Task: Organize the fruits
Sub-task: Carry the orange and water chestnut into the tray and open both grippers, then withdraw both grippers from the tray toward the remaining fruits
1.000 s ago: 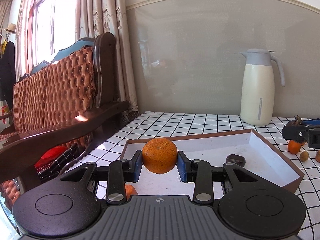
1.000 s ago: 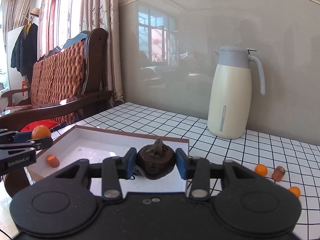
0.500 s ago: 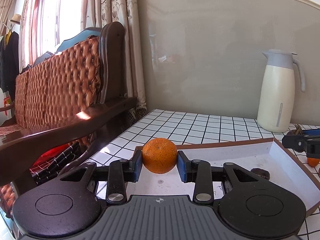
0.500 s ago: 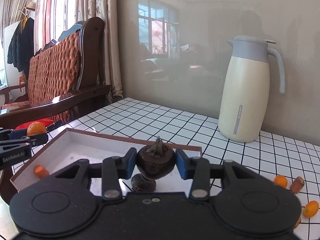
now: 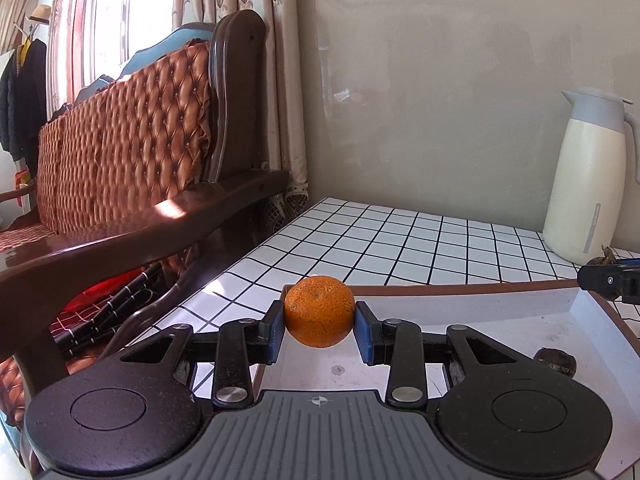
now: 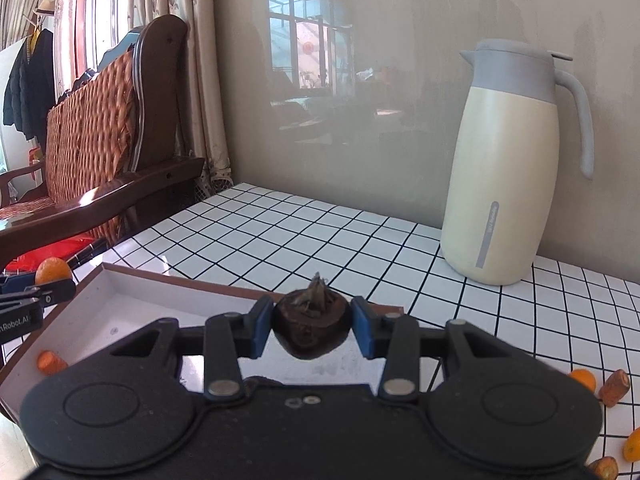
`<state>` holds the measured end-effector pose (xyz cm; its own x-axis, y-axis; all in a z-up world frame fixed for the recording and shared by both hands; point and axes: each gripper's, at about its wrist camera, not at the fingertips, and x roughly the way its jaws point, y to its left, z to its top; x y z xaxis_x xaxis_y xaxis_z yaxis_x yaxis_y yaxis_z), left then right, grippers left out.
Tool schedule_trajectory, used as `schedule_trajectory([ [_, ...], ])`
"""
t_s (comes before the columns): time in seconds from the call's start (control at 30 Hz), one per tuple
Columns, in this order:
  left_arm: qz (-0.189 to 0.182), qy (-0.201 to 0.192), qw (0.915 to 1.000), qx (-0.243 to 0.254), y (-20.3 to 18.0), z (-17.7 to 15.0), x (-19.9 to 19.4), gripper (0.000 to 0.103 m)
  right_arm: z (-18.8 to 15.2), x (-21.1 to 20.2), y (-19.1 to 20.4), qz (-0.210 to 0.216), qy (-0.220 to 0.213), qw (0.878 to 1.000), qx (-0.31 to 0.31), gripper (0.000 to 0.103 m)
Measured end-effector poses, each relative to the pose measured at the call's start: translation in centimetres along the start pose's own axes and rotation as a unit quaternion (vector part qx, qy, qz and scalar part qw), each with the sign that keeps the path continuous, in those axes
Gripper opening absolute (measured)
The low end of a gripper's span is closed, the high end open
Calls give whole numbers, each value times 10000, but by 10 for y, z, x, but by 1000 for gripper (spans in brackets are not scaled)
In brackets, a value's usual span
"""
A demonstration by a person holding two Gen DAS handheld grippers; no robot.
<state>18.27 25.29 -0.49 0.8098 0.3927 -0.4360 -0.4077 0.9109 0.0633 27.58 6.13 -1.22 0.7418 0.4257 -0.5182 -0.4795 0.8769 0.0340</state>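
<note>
My left gripper (image 5: 319, 328) is shut on an orange tangerine (image 5: 319, 316), held above the left corner of the shallow white box (image 5: 472, 300) with a brown rim. My right gripper (image 6: 311, 328) is shut on a dark brown water chestnut (image 6: 310, 330) with a dry tuft on top, above the box's right part (image 6: 132, 284). In the box lie a second dark chestnut (image 5: 555, 362) at the right and a small orange piece (image 6: 50, 362) at the left. The left gripper with its tangerine (image 6: 53, 270) shows at the left edge of the right wrist view.
A cream and grey thermos jug (image 6: 508, 168) stands on the checked tablecloth behind the box. Small orange fruits (image 6: 583, 378) and a brown piece (image 6: 614, 387) lie on the cloth to the right. A wooden sofa with a quilted cushion (image 5: 120, 140) borders the table's left side.
Both grippers have moved forward over the box with their fruits still held. The jug and wall appear closer, and more of the box has slipped under the grippers.
</note>
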Motion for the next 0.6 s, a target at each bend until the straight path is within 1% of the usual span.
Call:
schedule_trajectory([
  [0.07, -57, 83, 9999, 17, -1, 2, 6, 37, 3, 7, -2, 67, 101, 9999, -1, 36],
  [0.1, -7, 81, 10000, 13, -2, 2, 8, 39, 5, 12, -1, 68, 225, 9997, -85, 43],
  [0.13, 89, -5, 10000, -40, -1, 0, 8, 47, 6, 14, -1, -23, 209, 9997, -139, 75],
  [0.17, 247, -170, 9995, -123, 1, -1, 5, 92, 4, 10, -1, -209, -46, 9997, -127, 96],
  [0.2, 348, -408, 9984, -171, 3, -2, 0, 103, 2, 4, -2, -273, -345, 9990, -68, 97],
  [0.23, 287, -491, 9983, -153, 4, -1, -2, 103, 2, 3, -4, -216, -343, 9992, -62, 97],
  [0.3, 177, -528, 9983, -193, 4, 0, -2, 103, 3, 5, -5, -204, -264, 9994, -33, 97],
  [0.33, 207, -541, 9982, -179, 4, 0, -2, 103, 2, 4, -6, -208, -304, 9993, -14, 97],
  [0.4, 155, -505, 9985, -128, 2, -1, 0, 103, 1, 4, -5, -117, -251, 9996, 23, 97],
  [0.6, 121, -491, 9986, -131, 3, -3, -3, 103, -1, 5, 1, -111, -237, 9996, -77, 97],
])
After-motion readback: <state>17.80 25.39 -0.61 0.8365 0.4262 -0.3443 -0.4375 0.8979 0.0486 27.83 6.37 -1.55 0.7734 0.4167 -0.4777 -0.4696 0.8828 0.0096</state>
